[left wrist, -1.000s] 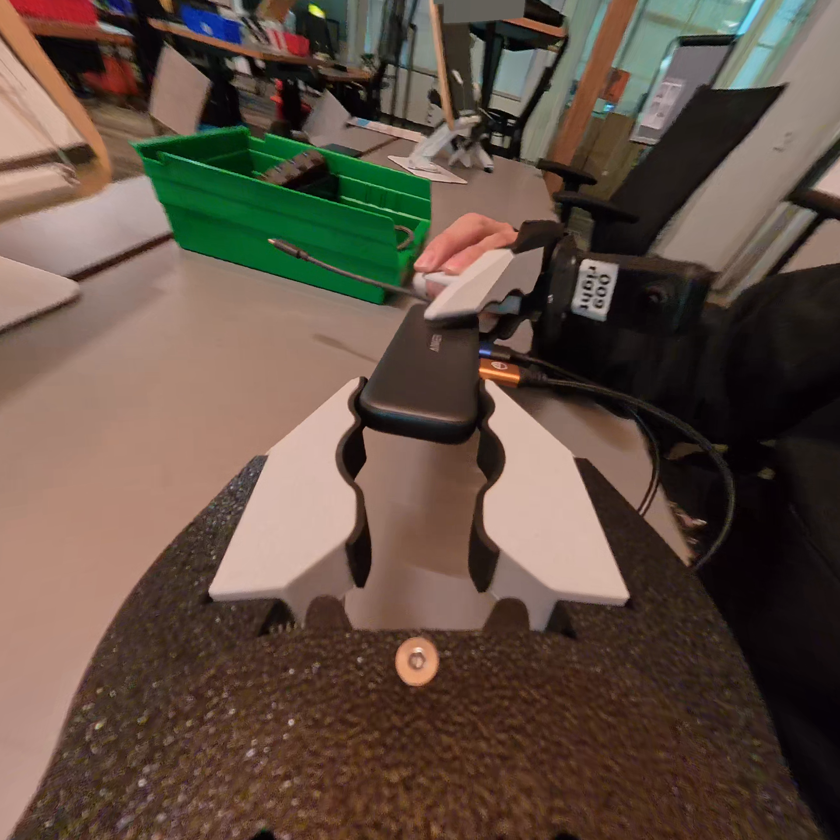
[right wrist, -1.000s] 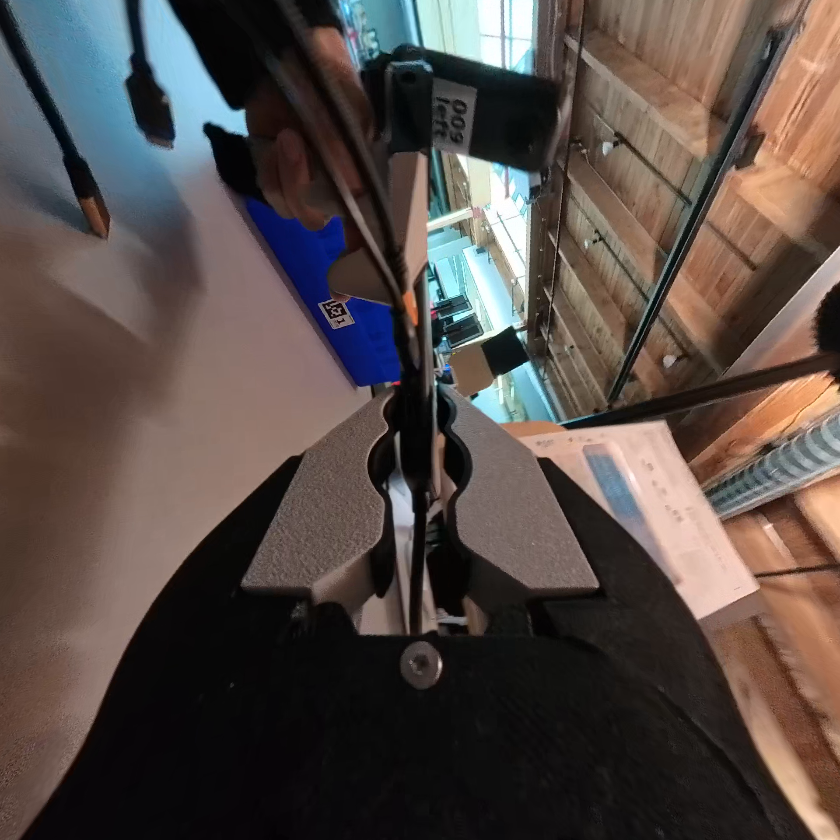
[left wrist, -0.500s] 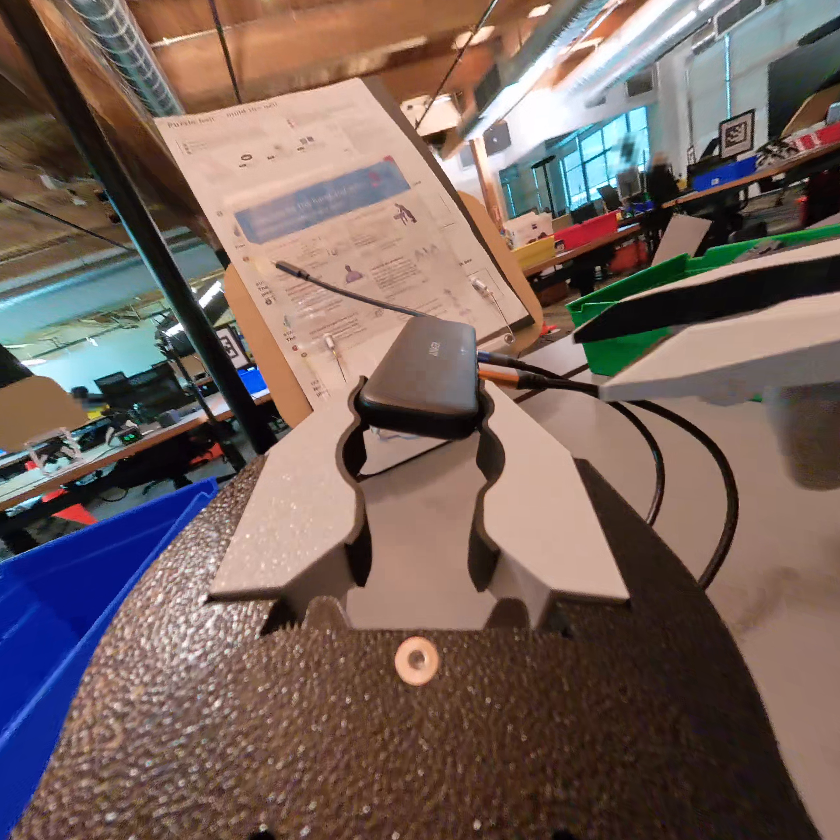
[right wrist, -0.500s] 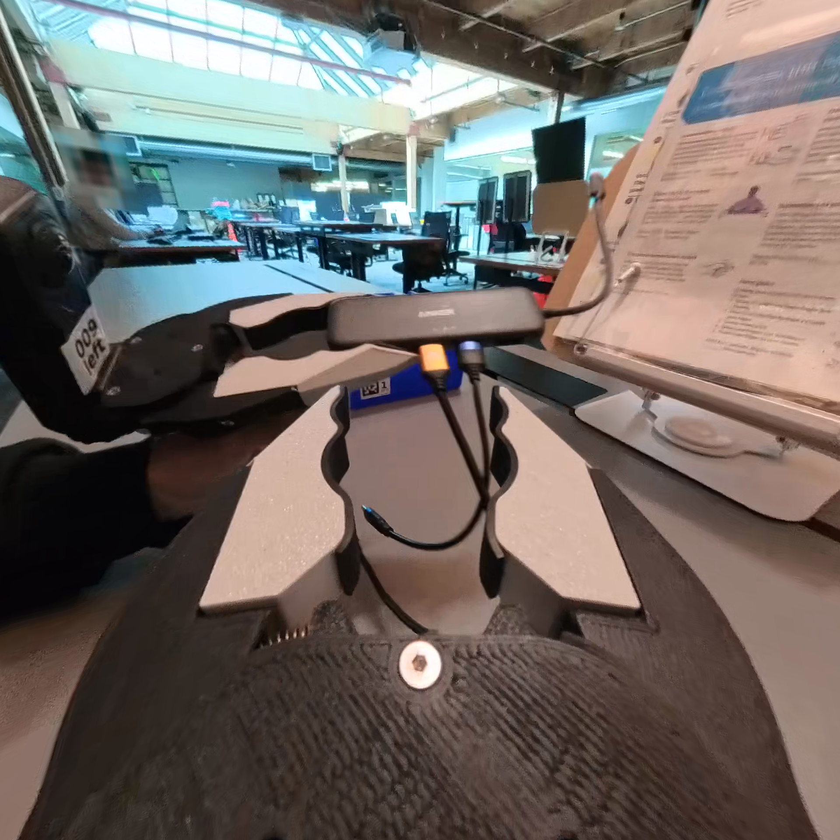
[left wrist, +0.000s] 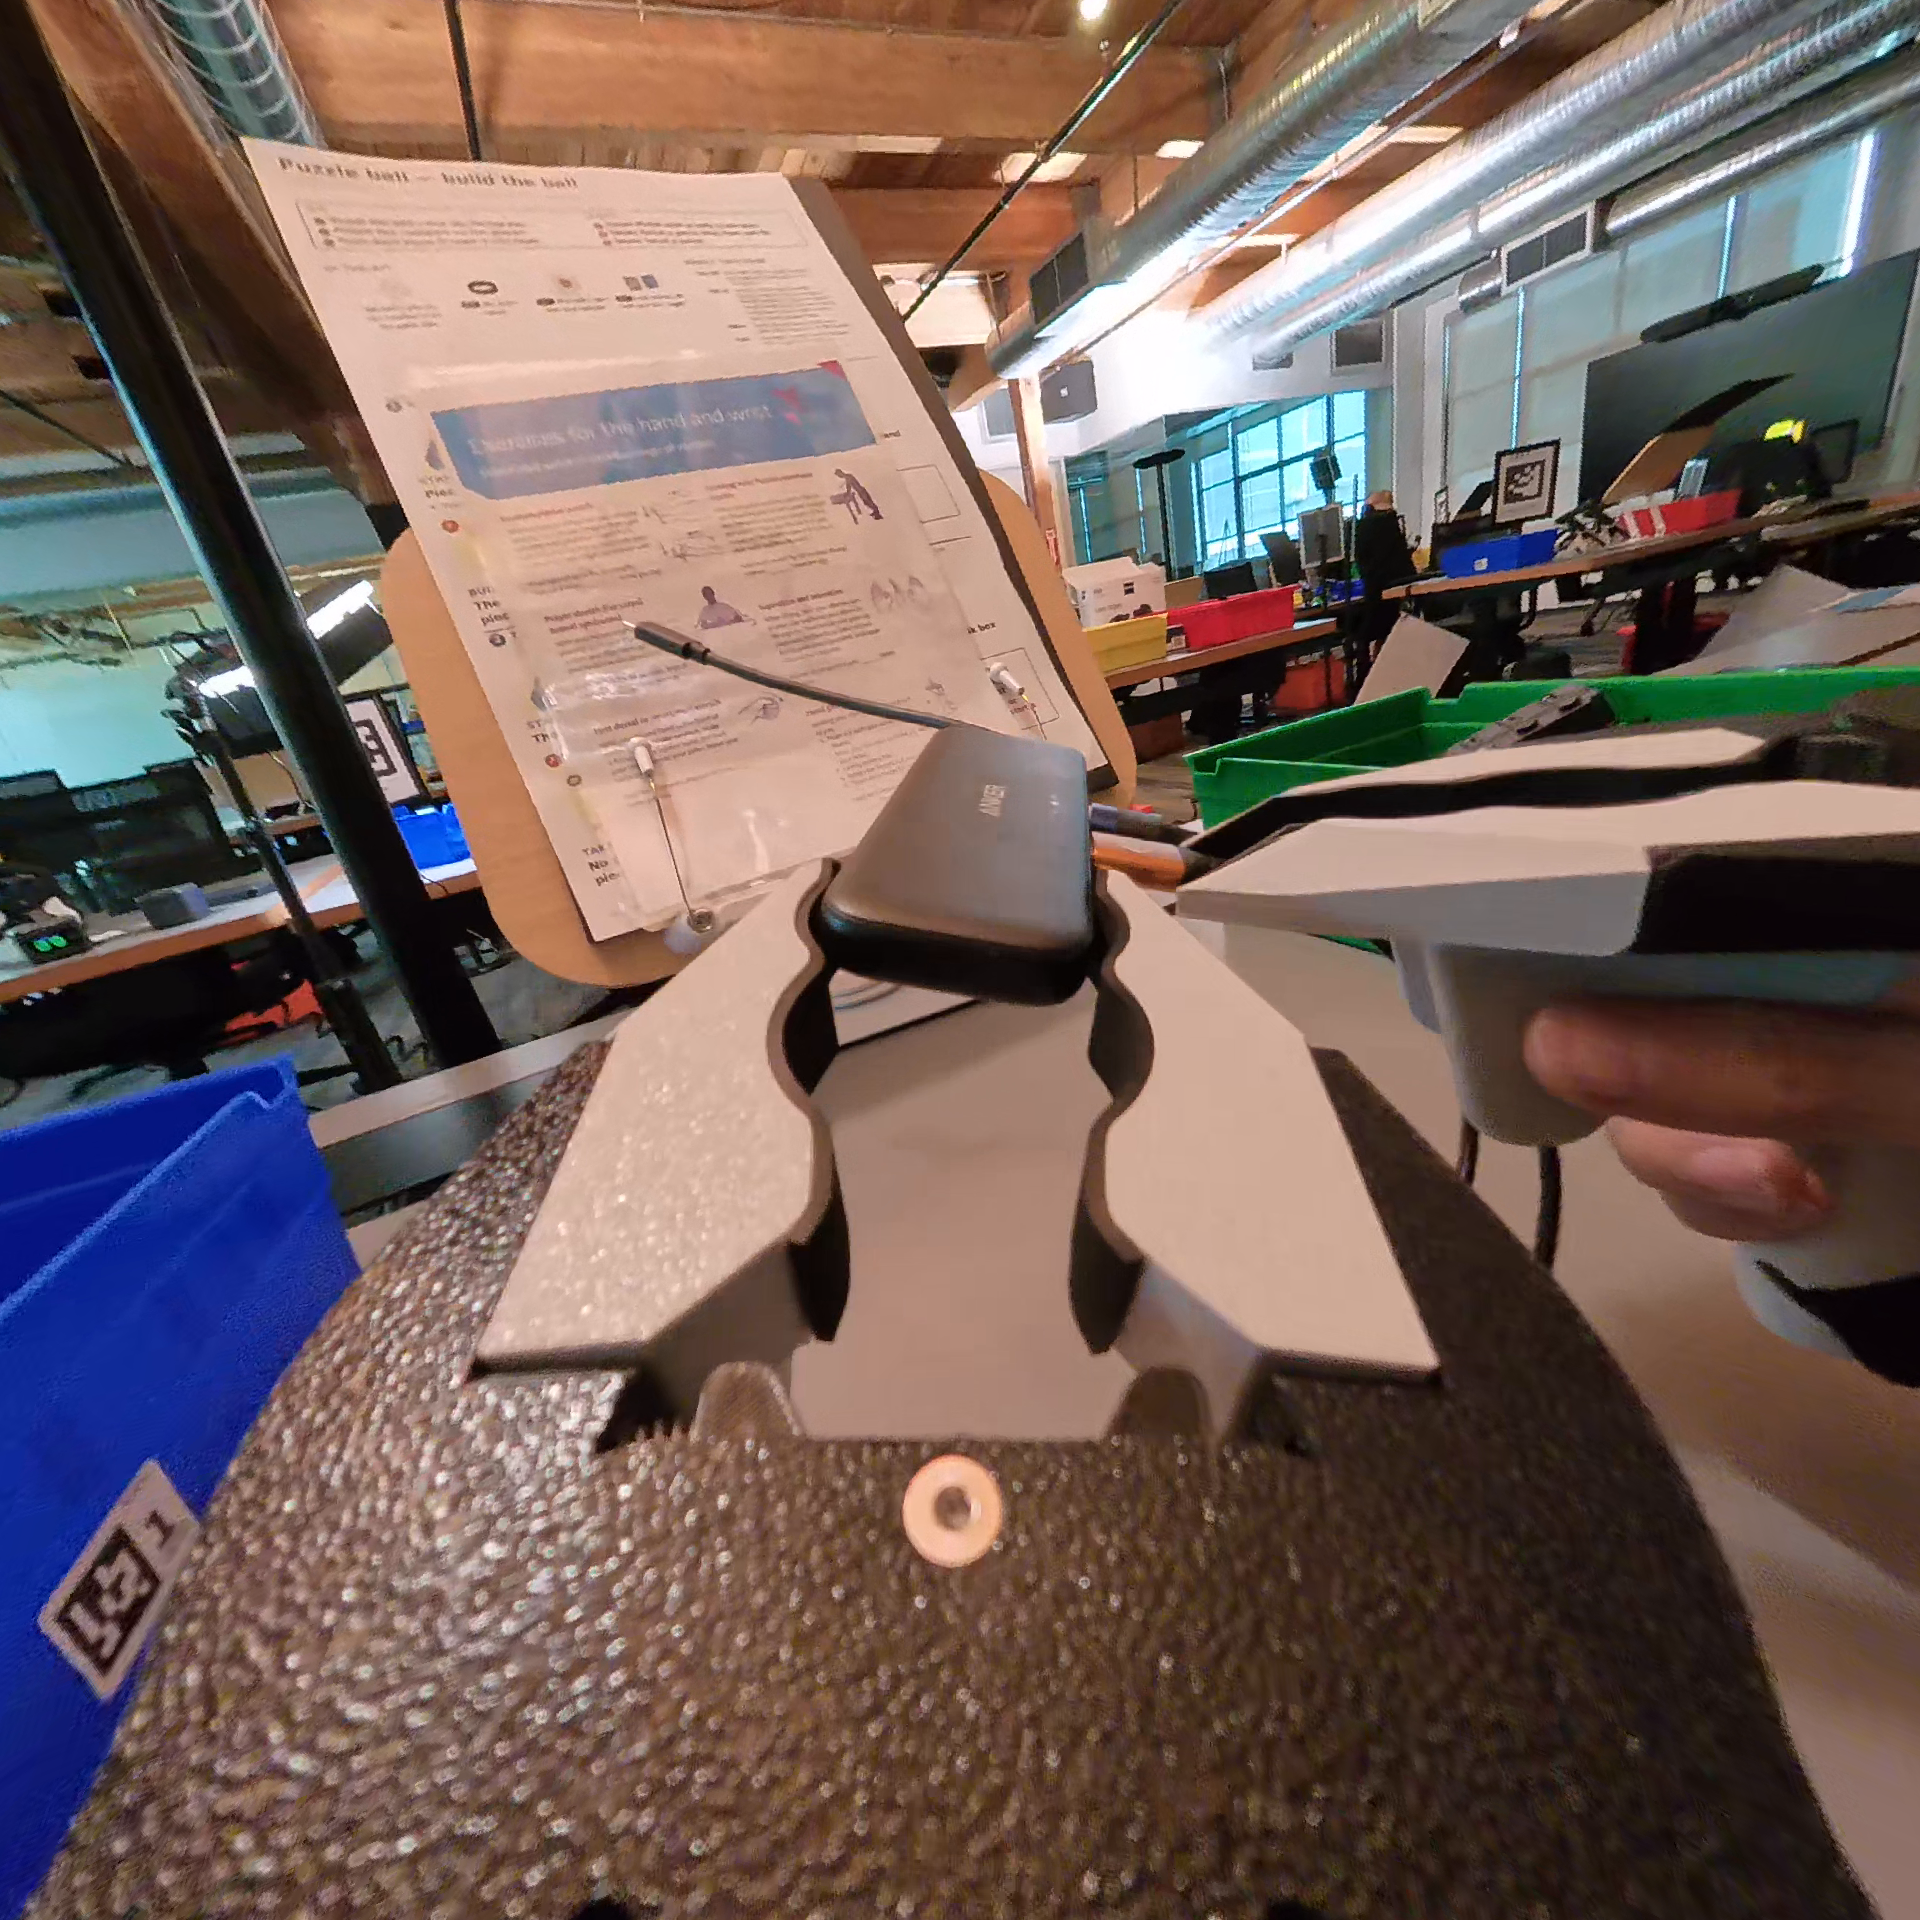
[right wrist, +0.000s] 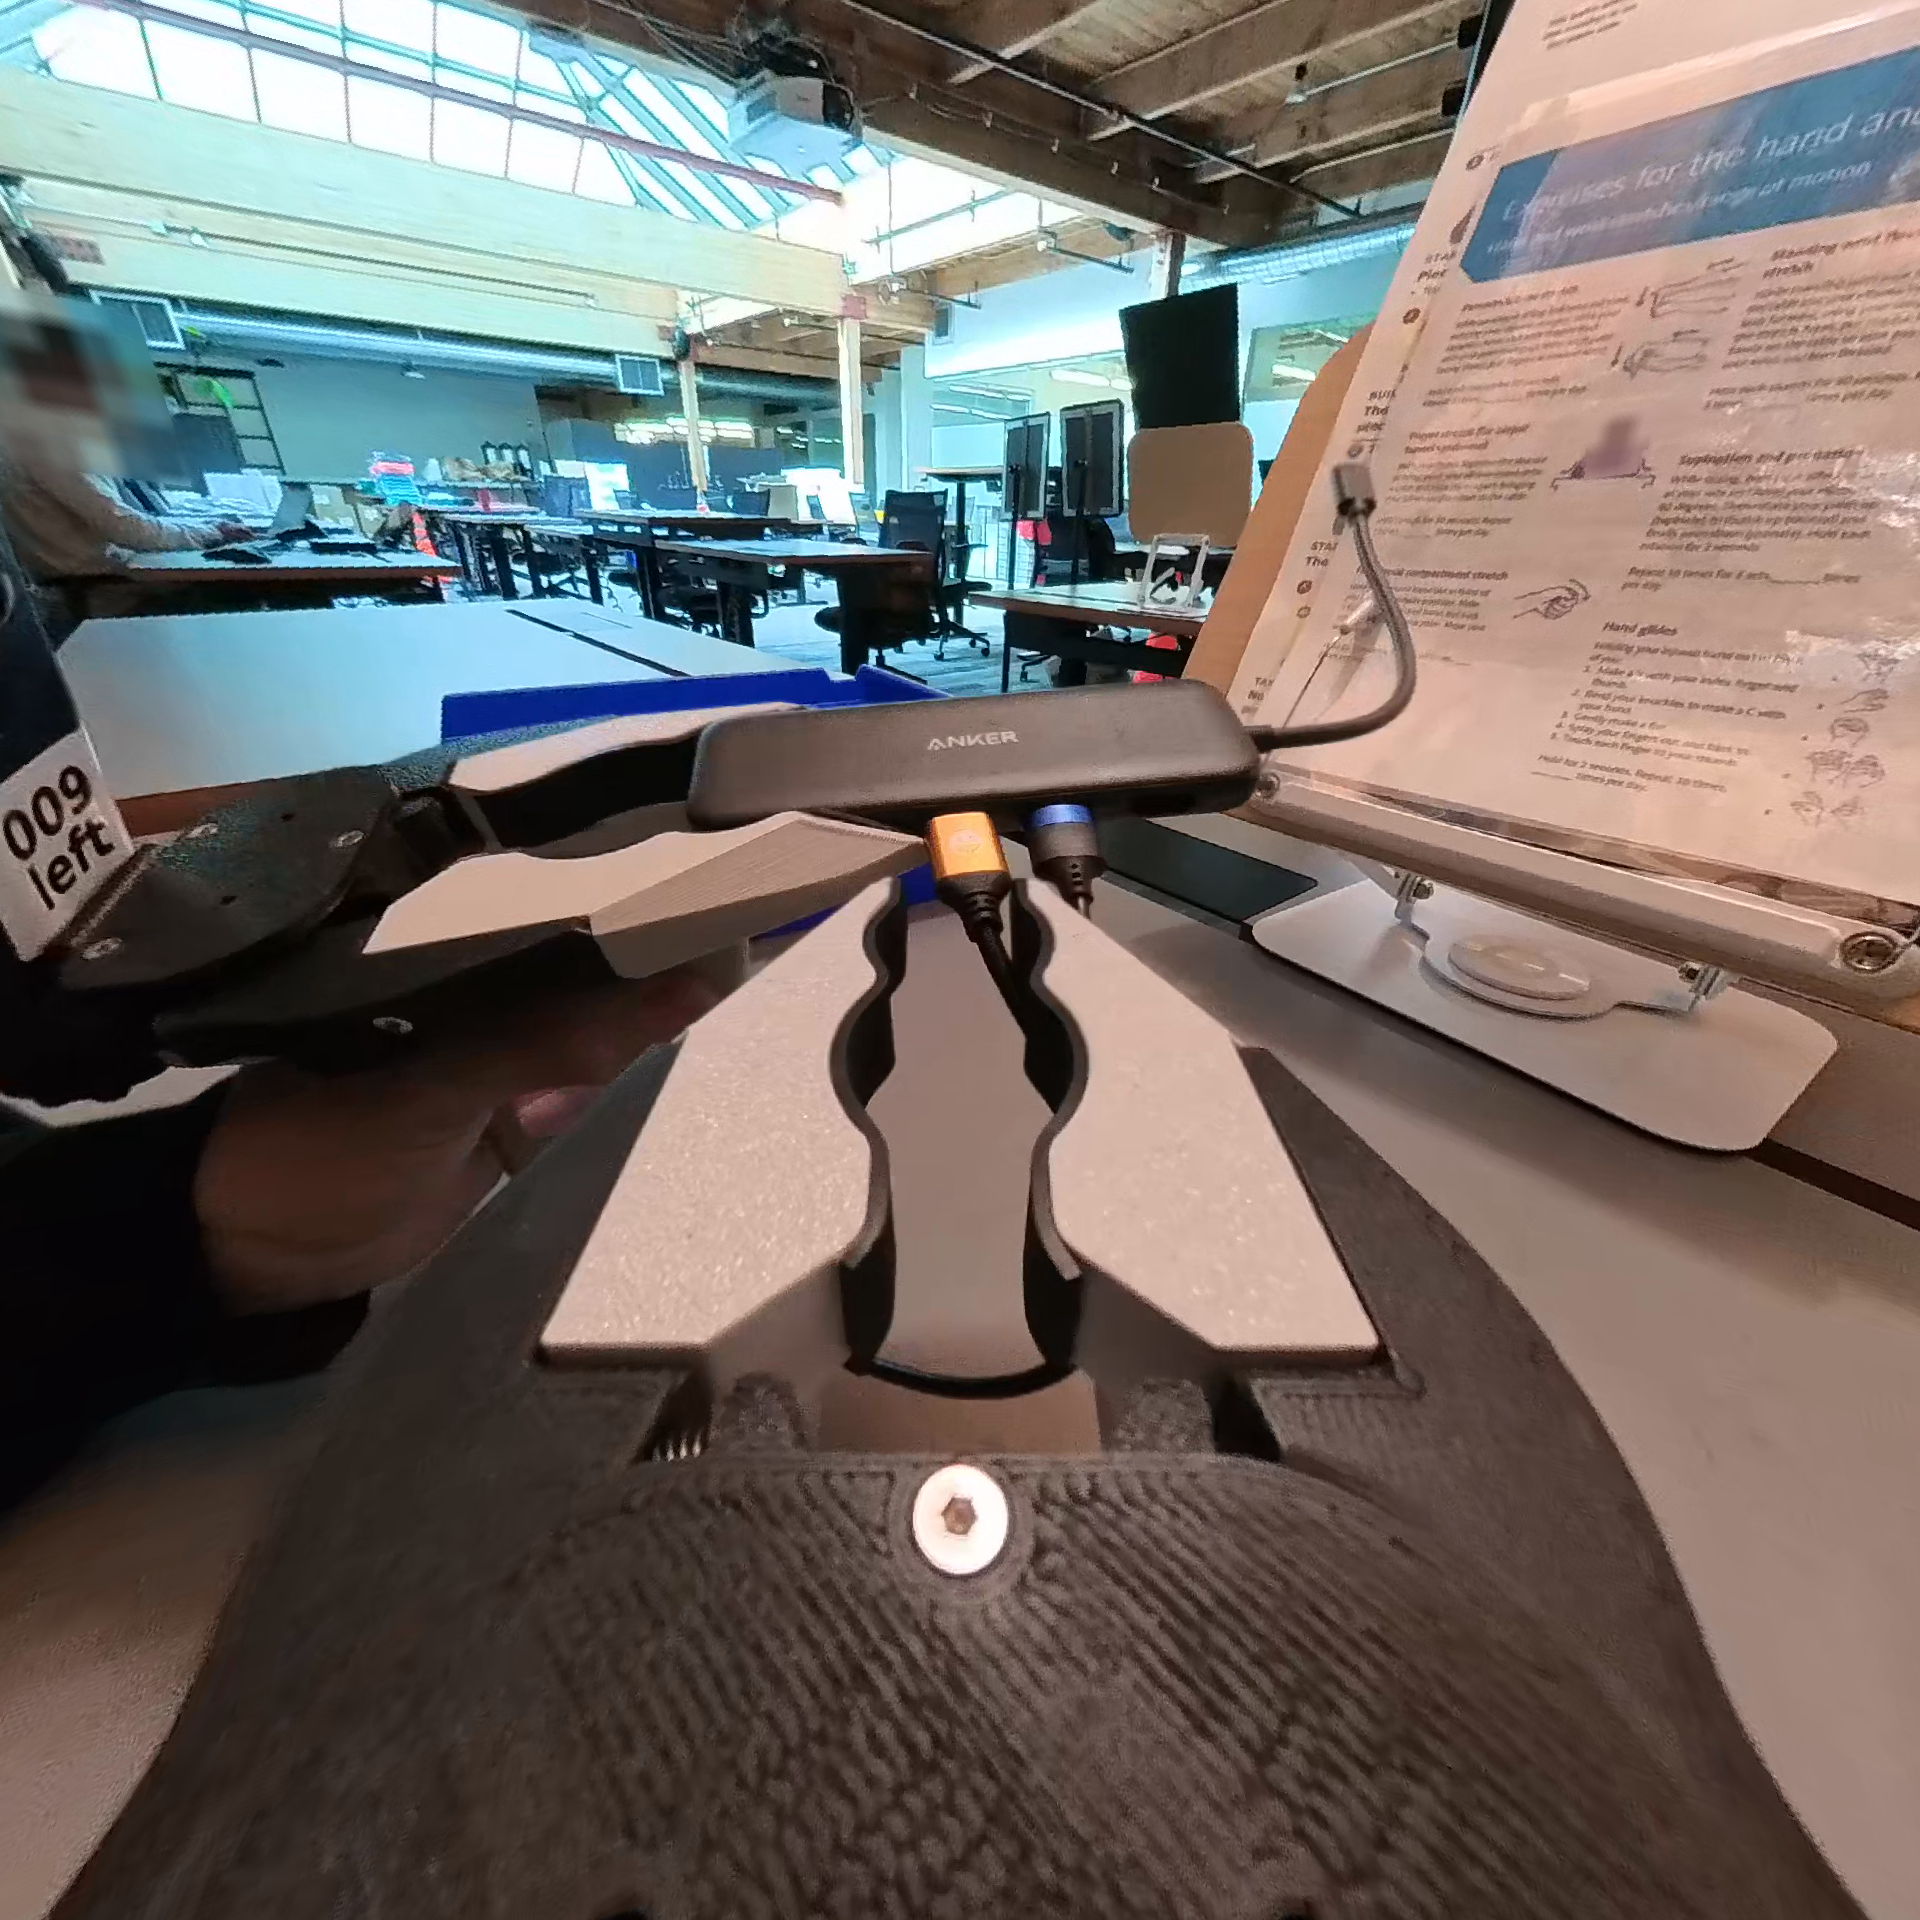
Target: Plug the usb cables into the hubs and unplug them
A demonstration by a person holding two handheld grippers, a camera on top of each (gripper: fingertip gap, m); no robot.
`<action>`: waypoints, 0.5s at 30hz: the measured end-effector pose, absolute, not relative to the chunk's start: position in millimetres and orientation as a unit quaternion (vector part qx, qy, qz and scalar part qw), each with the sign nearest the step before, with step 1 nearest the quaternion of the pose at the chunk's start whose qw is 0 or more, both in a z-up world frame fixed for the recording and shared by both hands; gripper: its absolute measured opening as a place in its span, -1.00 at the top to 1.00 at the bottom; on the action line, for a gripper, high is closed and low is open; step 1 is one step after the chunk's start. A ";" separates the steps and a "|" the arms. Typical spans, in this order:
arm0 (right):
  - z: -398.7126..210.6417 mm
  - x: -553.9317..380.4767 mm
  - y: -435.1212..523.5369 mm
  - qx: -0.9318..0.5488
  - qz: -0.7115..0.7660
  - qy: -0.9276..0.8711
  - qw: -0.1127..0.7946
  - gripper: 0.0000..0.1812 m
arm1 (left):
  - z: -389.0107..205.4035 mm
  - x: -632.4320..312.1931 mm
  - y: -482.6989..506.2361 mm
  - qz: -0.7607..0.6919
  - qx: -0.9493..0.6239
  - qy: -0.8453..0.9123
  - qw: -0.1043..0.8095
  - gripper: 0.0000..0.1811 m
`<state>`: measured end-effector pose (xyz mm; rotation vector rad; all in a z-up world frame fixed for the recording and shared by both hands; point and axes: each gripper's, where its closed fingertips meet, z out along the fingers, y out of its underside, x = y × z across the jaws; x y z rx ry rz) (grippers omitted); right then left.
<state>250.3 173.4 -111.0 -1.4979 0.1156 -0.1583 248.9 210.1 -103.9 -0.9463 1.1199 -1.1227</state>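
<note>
My left gripper (left wrist: 961, 914) is shut on the near end of a black USB hub (left wrist: 966, 831) and holds it level above the table. Two cables are plugged into the hub's side: one with an orange plug (right wrist: 966, 847) and one with a blue plug (right wrist: 1060, 831). My right gripper (right wrist: 958, 899) sits just under the hub (right wrist: 966, 758). Its jaws are narrowly open around the orange plug's cable, which touches only the right pad. In the left wrist view the right gripper (left wrist: 1195, 871) comes in from the right at the orange plug (left wrist: 1138, 860).
A document stand (left wrist: 644, 520) with printed sheets stands right behind the hub, and the hub's own short lead (right wrist: 1392, 644) curls up in front of it. A blue bin (left wrist: 135, 1299) is at the left and a green bin (left wrist: 1351, 748) at the right. Grey table (right wrist: 1455, 1247) lies below.
My right gripper has moved closer to the hub, and its jaws have narrowed around the orange plug's cable. My left gripper still holds the hub in about the same place.
</note>
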 end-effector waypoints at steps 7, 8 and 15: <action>-112.0 253.8 173.7 -0.666 -0.085 0.064 0.739 0.86 | -108.7 251.3 211.4 -0.510 -0.430 0.473 0.575 0.50; -112.3 253.8 173.9 -0.663 -0.087 0.064 0.741 0.86 | -109.2 251.3 211.8 -0.512 -0.432 0.473 0.573 0.50; -107.6 246.7 176.2 -0.682 -0.036 0.060 0.728 0.94 | -101.1 244.6 218.3 -0.495 -0.426 0.478 0.588 0.50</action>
